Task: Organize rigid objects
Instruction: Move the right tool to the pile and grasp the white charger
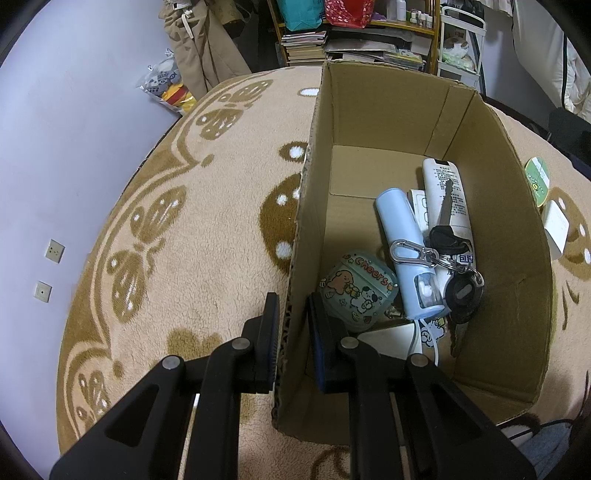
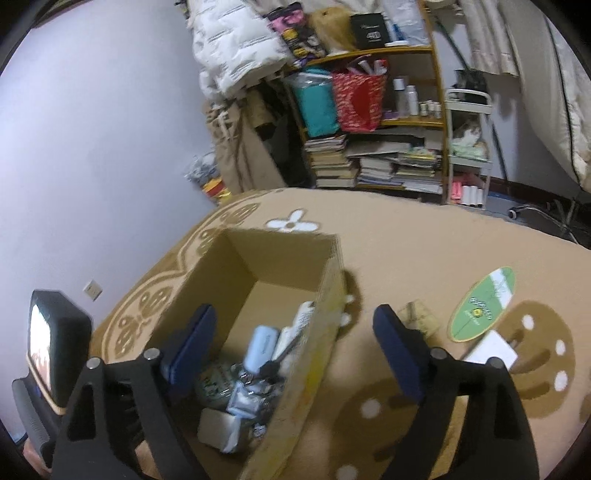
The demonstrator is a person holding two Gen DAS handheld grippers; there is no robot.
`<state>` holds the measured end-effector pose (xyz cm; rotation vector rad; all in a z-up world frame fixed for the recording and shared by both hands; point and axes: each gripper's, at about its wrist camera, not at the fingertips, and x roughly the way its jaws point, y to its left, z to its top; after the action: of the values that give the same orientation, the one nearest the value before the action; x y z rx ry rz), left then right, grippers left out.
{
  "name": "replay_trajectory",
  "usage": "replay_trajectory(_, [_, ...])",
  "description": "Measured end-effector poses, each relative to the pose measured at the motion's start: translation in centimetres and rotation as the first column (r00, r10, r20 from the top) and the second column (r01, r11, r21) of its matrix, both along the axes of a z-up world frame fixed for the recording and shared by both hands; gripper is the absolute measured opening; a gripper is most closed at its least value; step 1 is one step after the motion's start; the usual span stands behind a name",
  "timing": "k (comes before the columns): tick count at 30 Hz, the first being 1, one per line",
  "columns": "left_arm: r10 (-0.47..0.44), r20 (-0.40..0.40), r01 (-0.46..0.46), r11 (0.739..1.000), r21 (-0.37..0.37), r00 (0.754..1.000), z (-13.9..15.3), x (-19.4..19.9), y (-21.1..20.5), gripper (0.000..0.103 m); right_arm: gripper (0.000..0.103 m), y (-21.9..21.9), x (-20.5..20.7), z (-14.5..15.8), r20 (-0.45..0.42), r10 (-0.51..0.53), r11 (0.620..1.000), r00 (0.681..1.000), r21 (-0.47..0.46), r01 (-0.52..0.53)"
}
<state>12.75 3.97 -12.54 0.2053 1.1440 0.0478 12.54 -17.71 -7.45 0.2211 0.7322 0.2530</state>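
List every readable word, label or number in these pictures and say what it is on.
"Cheers": earbud case in the cardboard box.
"40": black box on the shelf, faint.
Print on the white remote: too small.
Green round sticker: blurred.
Book spines: unreadable.

A pale lilac wall [image 2: 92, 147] with two sockets [image 1: 54, 251] runs off to the left of the fingers. Ahead of them, past the tan fleece blanket [image 1: 207, 236] with brown butterflies, a wooden bookshelf [image 2: 388, 122] holds stacked books [image 2: 369, 162] beside a white trolley [image 2: 469, 147].
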Motion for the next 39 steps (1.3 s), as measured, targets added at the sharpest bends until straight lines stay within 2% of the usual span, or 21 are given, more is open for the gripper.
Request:
replay_trajectory(5, [0.002,-0.002,-0.002,1.000,0.000,1.000,0.0,0.0,0.0,0.016,0.093,-2.1,0.6,-0.1,-0.005,-0.076,0.997,0.997,-0.023,0.076])
replay_trajectory(8, [0.001,-0.001,-0.001,1.000,0.000,1.000,0.0,0.0,0.0,0.016,0.093,-3.7,0.8,-0.4,0.002,-0.170,0.983,0.985,-0.063,0.170])
replay_trajectory(14, [0.000,-0.001,0.000,1.000,0.001,1.000,0.0,0.1,0.1,0.016,0.093,-6.3,1.8,-2.1,-0.035,-0.254,0.964,0.966,-0.085,0.251])
replay_trajectory(26, [0.000,-0.001,0.000,1.000,0.000,1.000,0.0,0.1,0.0,0.016,0.093,-10.6,2.8,-7.3,-0.154,-0.359,0.932,0.920,-0.112,0.345])
replay_trajectory(39, [0.001,-0.001,-0.001,1.000,0.000,1.000,0.0,0.1,0.0,0.016,0.093,-13.8,3.2,-11.4,-0.262,-0.435,0.900,0.861,-0.122,0.418])
